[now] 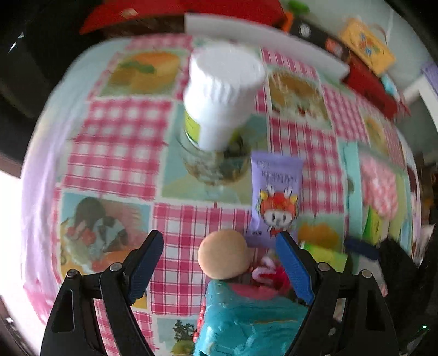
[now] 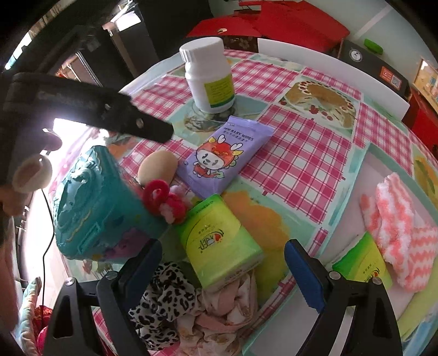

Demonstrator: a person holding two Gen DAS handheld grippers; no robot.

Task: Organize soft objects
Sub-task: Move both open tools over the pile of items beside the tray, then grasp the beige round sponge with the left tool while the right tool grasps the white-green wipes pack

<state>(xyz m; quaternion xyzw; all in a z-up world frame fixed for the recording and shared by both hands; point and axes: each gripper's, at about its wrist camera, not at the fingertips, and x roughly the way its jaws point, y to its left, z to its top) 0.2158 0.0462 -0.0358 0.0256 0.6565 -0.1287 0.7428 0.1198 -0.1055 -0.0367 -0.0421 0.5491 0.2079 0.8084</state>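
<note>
My left gripper [image 1: 220,265] is open and points down over a beige round sponge [image 1: 224,254], which lies between its fingers untouched. Beside the sponge are a teal box [image 1: 246,320] and a red and pink fuzzy ornament [image 1: 269,273]. My right gripper [image 2: 221,273] is open, its blue pads either side of a green tissue pack [image 2: 219,243] and clear of it. A leopard scrunchie [image 2: 161,295] and a pink cloth [image 2: 224,317] lie beneath it. A purple wipes pack [image 2: 224,156] lies mid-table. The left gripper's black finger [image 2: 153,128] hangs above the sponge [image 2: 157,167].
A white bottle [image 2: 209,74] stands at the back of the checked tablecloth. On the right, a pale tray [image 2: 356,205] holds a pink and white fuzzy cloth [image 2: 397,227] and a second green tissue pack [image 2: 361,265]. Red boxes [image 2: 287,24] sit beyond the table.
</note>
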